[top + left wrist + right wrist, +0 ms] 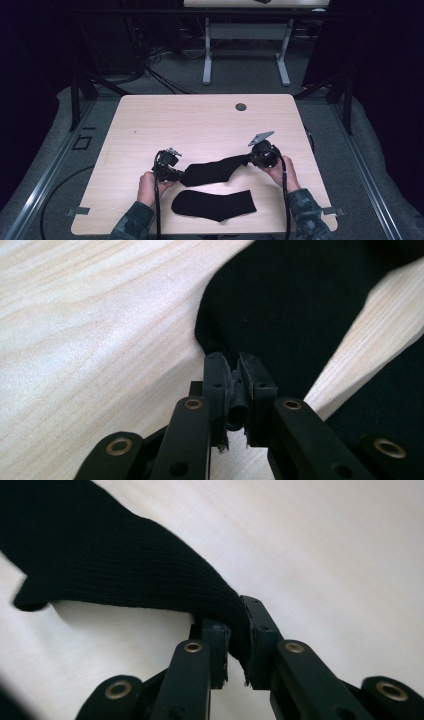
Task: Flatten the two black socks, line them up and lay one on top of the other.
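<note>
Pale wood-grain rectangular tabletop with a small round dark grommet near its far edge; grey carpeted floor beyond, white metal legs of a second table, tangled black cables

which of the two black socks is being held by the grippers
The far sock, pinched at its ends by the left gripper and right gripper. The near sock lies flat, untouched.

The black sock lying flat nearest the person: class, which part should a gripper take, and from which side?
Probably the loose sock by its straight cuff edge at the right end, coming from the right: that end lies flat and clear. Both grippers, left and right, already hold the stretched sock.
</note>
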Action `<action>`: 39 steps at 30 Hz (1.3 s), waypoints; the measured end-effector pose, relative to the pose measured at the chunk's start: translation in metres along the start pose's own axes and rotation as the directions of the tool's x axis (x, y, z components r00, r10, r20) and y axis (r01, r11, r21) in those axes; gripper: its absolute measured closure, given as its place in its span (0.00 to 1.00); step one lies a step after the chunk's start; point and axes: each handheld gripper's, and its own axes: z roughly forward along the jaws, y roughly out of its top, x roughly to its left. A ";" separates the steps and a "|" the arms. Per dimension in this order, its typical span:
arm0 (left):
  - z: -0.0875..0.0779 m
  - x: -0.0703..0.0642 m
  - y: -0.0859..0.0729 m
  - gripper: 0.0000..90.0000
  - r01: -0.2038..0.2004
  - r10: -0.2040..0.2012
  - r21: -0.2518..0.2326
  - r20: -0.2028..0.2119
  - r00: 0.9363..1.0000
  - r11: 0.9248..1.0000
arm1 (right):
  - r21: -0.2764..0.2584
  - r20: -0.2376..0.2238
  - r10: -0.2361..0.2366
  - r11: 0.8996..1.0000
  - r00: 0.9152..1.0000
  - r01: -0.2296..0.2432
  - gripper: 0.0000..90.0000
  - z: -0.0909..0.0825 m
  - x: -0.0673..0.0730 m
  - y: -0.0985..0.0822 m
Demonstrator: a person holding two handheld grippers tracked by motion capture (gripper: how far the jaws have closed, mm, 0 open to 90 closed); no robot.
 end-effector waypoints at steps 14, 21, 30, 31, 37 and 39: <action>-0.014 0.008 0.001 0.50 0.063 -0.065 -0.064 -0.028 0.998 0.996 | 0.022 -0.221 -0.025 0.999 0.975 0.031 0.40 -0.036 -0.002 -0.046; -0.015 0.000 0.003 0.33 0.026 -0.040 -0.141 -0.102 0.994 0.990 | 0.001 -0.133 0.162 0.987 0.978 -0.164 0.32 -0.032 -0.005 -0.049; 0.002 -0.006 0.004 0.19 -0.024 0.007 -0.099 -0.163 0.987 0.995 | 0.036 -0.080 0.238 0.971 0.968 -0.235 0.17 -0.004 0.006 -0.048; 0.002 -0.006 0.004 0.18 -0.024 0.008 -0.096 -0.168 0.986 0.995 | 0.045 -0.087 0.241 0.970 0.967 -0.238 0.16 -0.003 0.005 -0.048; 0.007 -0.005 0.006 0.17 -0.038 0.022 -0.082 -0.187 0.982 0.996 | 0.052 -0.066 0.259 0.965 0.963 -0.256 0.14 0.001 0.005 -0.047; 0.008 -0.005 0.005 0.14 -0.041 0.026 -0.077 -0.182 0.983 0.996 | 0.073 -0.051 0.264 0.963 0.963 -0.260 0.15 0.005 0.005 -0.048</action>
